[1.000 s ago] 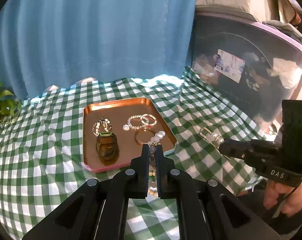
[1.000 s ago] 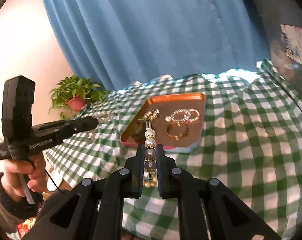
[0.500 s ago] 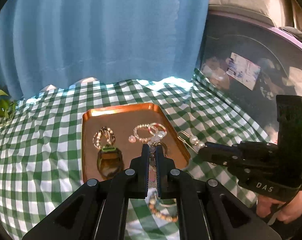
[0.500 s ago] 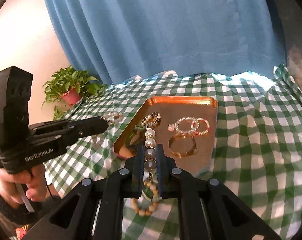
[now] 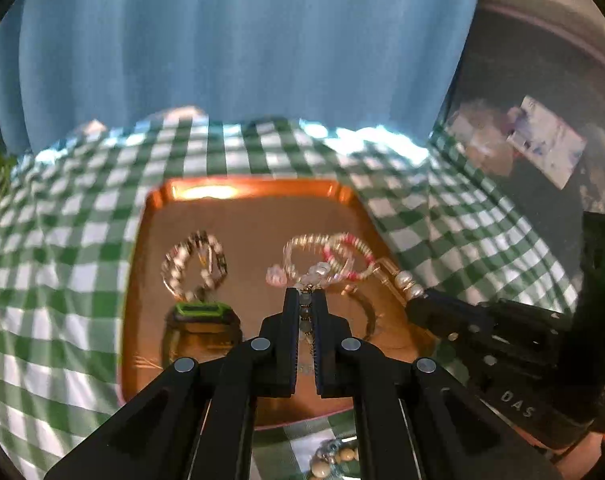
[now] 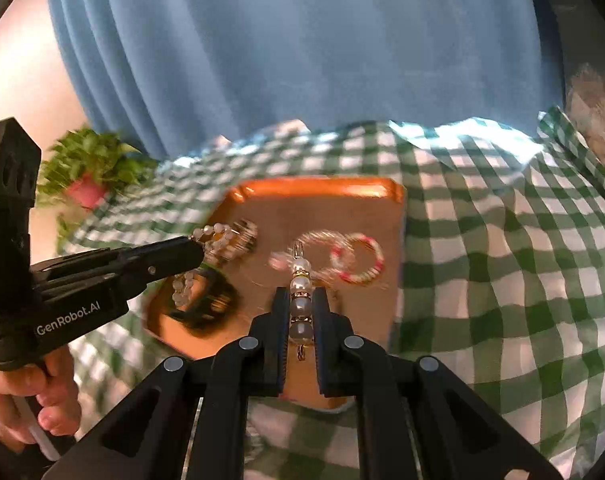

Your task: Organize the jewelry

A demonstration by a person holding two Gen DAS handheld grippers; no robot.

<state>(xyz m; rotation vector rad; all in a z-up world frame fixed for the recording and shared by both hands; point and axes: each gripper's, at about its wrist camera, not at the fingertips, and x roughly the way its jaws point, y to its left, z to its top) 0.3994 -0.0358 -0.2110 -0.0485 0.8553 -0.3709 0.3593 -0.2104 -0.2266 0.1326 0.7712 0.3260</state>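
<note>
Because both views are smeared by motion, the jewelry lying on the tray point(image 5: 238, 196) reads only in outline: a pale beaded bracelet point(image 5: 192, 264) at its left, a dark bangle point(image 5: 200, 330) with a green piece below that, and a red-and-white beaded ring point(image 5: 348, 254) overlapping a clear one. Loose tan beads point(image 5: 334, 460) at the bottom edge of the left view are cut off by the frame.

Surface: green-and-white checked cloth point(image 6: 502, 280), rumpled, carrying the copper-coloured tray. Backdrop: blue curtain point(image 6: 302, 60); a potted plant point(image 6: 88, 172) at the cloth's far left; a dark bin point(image 5: 542, 140) at the right, its contents unreadable.

Left gripper point(image 5: 306, 300): jaws pressed together on a strand of small grey beads point(image 5: 305, 312), whose pale end sits over the tray beside the rings. The hand point(image 6: 30, 404) holding it shows in the right view.

Right gripper point(image 6: 301, 300): jaws clamped on a string of pearls point(image 6: 301, 288), its gold clasp pointing past the fingertips above the tray. Whether the two strands are one piece cannot be told.
</note>
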